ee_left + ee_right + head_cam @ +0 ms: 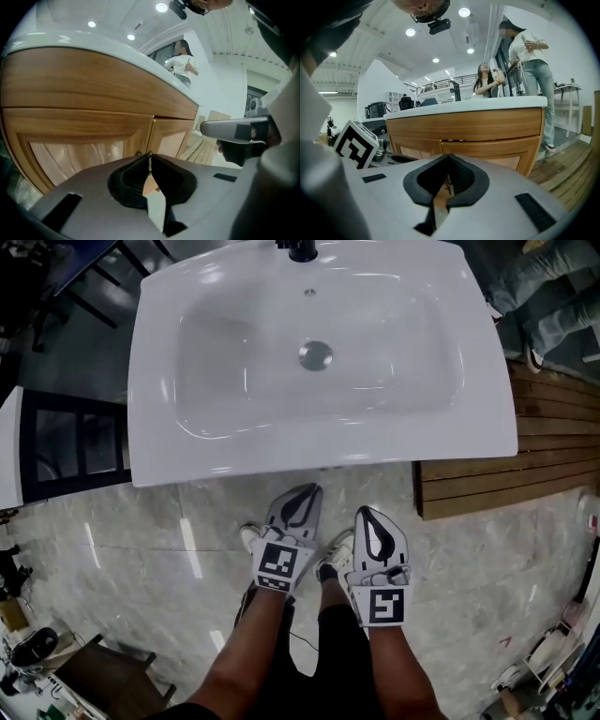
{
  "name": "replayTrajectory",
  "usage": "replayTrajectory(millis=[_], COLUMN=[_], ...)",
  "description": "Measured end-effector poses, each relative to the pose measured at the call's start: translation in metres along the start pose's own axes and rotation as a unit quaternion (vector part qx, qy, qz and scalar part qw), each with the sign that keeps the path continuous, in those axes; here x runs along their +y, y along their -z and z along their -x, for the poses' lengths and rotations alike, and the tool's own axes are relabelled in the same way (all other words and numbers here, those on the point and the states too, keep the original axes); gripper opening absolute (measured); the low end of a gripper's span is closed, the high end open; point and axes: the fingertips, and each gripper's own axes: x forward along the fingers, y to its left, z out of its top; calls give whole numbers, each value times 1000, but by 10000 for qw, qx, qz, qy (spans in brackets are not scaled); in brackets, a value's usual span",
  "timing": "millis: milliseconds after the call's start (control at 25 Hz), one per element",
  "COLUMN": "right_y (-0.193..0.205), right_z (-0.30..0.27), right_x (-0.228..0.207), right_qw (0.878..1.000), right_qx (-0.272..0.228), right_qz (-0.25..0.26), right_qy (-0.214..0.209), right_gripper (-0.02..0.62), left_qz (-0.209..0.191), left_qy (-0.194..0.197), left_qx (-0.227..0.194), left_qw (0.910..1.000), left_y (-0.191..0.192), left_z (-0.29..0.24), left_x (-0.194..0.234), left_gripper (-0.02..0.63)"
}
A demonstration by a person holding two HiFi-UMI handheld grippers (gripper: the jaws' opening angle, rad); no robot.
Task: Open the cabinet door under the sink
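Observation:
From above, the white sink basin (319,437) hides the cabinet below it. In the left gripper view the wooden cabinet fills the frame: a left door (79,140) and a right door (171,138) meet at a seam, and a small knob (138,153) shows just above my jaws. In the right gripper view both doors (487,150) sit under the white top. My left gripper (312,488) and right gripper (364,512) hang side by side in front of the cabinet, apart from it. Both are shut with nothing held; the left gripper's tips (150,157) point at the seam.
A slatted wooden platform (506,470) lies on the floor right of the sink. A dark shelf unit (66,442) stands at its left. People (532,51) stand behind the counter. The person's shoes (248,538) rest on the marble floor, and clutter lines the lower corners.

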Motion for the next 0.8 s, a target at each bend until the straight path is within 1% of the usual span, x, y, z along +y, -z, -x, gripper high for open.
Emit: replayTrajectory(millis=[80, 120, 200, 280, 560, 800], right_y=[11, 17, 29, 39, 62, 75], right_z=[-1, -1, 0, -1, -4, -11], right_x=[0, 0, 0, -1, -4, -10], right_qw=[10000, 10000, 10000, 9999, 9999, 9998], right_qx=[-6, 14, 66, 95, 127, 138], right_qz=[-10, -21, -57, -77, -82, -143], right_qy=[5, 11, 20, 12, -7, 16], right_gripper=[21, 21, 20, 20, 20, 20], left_qz=[18, 38, 89, 89, -28, 22], left_qy=[-110, -152, -184, -228, -481, -610], left_qx=[-26, -27, -6, 28, 83, 86], left_qw=[9999, 9999, 9998, 9997, 9988, 9981], left_y=[12, 18, 32, 42, 61, 68], left_z=[-6, -9, -16, -23, -51, -68], left_x=[6, 8, 12, 15, 23, 28], left_gripper=[22, 32, 96, 129, 133, 141])
